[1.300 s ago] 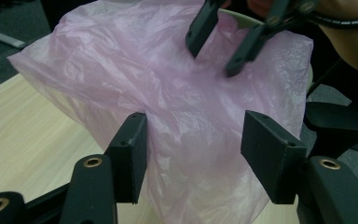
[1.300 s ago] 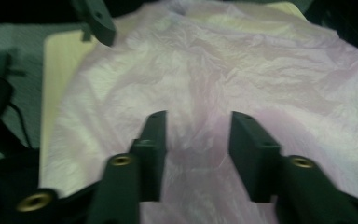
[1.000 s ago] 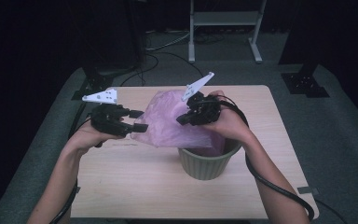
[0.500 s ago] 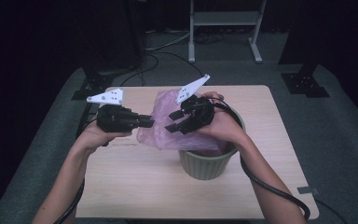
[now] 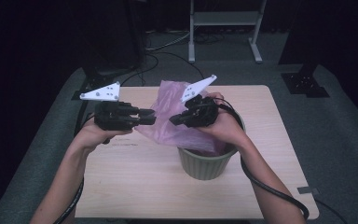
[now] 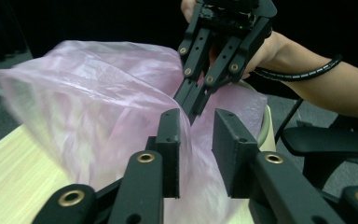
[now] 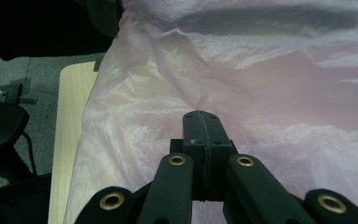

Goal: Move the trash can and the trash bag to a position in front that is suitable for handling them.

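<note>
Pink plastic bag [image 5: 168, 116] is draped over the far-left rim of the green bin [image 5: 207, 163], its bottom tucked inside. Above the bin, the right gripper [image 5: 173, 120] is clamped on the film. Left of the bin, the left gripper [image 5: 152, 116] is held narrowly parted, jaws just opening, film loose between them.

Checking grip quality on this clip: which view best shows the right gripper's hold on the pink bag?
The right gripper view: the right gripper has its jaws pressed together on a fold of the pink bag. The left gripper view shows the same pinch from the front. The high view shows it above the green bin, the contact unclear.
</note>
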Available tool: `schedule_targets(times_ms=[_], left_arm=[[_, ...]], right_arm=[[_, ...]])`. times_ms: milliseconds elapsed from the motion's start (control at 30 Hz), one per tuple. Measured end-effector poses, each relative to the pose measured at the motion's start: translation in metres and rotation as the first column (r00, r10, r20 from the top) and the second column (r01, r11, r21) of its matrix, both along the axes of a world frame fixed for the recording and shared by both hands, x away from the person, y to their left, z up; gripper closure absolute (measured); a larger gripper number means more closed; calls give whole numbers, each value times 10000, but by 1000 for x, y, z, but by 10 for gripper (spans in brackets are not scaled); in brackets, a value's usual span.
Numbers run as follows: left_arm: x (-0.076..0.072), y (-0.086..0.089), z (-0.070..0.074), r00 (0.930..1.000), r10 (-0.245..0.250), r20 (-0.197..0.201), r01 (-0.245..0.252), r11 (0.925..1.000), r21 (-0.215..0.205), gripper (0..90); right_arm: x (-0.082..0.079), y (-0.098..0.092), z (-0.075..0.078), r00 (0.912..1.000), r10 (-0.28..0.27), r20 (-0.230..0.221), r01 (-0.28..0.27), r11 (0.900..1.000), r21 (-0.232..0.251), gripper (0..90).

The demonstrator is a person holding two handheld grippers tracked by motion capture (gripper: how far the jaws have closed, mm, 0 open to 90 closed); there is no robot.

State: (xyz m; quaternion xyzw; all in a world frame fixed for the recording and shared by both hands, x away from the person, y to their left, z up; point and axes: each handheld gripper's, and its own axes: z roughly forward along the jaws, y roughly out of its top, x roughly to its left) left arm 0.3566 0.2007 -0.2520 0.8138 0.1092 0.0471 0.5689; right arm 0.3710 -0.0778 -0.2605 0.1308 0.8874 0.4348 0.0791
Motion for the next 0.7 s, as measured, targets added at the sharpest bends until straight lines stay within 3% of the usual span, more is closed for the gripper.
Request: schedule_targets(times_ms=[200,433,567,700], left_arm=[[3,6,-3,9987,472,-197,-474,9988,-140,593],[5,1,-9,9980,525,-347,-527,9986,-30,556],[11,-6,-13,9942,988,-424,-960,9934,624,563],[16,-3,-19,9895,1258,-707,-1211,9903,675,512]], right_arm=[[1,-33,3,9984,-552,-148,560,9967,591,900],[4,-73,8,9904,-1333,-374,1375,9784,1546,900],[2,-71,7,9919,-1176,-487,1234,9821,1424,900],[2,-56,4,9957,-790,-479,842,9896,1164,808]])
